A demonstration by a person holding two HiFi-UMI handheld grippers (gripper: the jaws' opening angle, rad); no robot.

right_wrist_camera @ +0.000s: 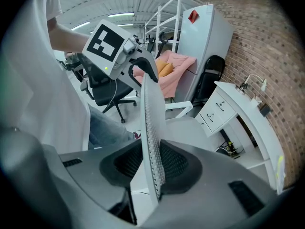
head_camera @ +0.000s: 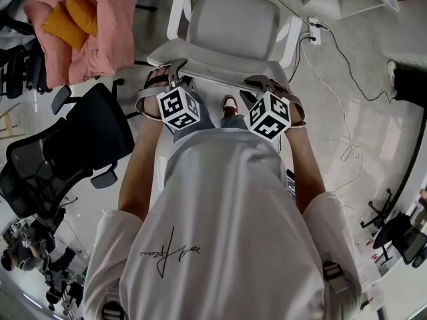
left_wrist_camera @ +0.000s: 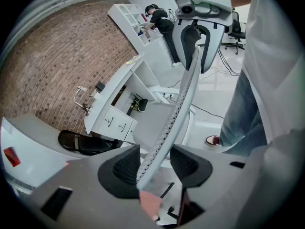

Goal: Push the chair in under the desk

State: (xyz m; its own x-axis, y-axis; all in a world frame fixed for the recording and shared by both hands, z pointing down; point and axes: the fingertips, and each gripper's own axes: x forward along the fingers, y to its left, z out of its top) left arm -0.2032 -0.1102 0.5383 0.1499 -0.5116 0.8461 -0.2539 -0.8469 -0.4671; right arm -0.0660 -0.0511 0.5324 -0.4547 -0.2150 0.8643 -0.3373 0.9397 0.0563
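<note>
- Left hand-held gripper (head_camera: 175,70): jaws partly closed, clamped on the top edge of the backrest (head_camera: 220,62) of the chair (head_camera: 230,19). In its own view the mesh rim (left_wrist_camera: 183,94) runs up between the two pads.
- Right hand-held gripper (head_camera: 263,83): same grip further along the rim, with the pads pressed on either face of the thin mesh (right_wrist_camera: 151,123).
- The chair stands on the floor just ahead of the person. Its seat faces the white counter (left_wrist_camera: 112,97) and is near the drawer unit (left_wrist_camera: 116,123), out in front of it rather than underneath.
- Room to move: there is bare floor to the right, crossed by loose cables (head_camera: 333,79). A black chair (head_camera: 67,152) stands close on the left, with a pink cloth (head_camera: 100,39) heaped beyond it.
- The person's shoe (head_camera: 229,103) is just behind the backrest, between the two grippers.
- The drawers are shut. The open bay under the counter holds a dark box with wires (left_wrist_camera: 138,103).
</note>
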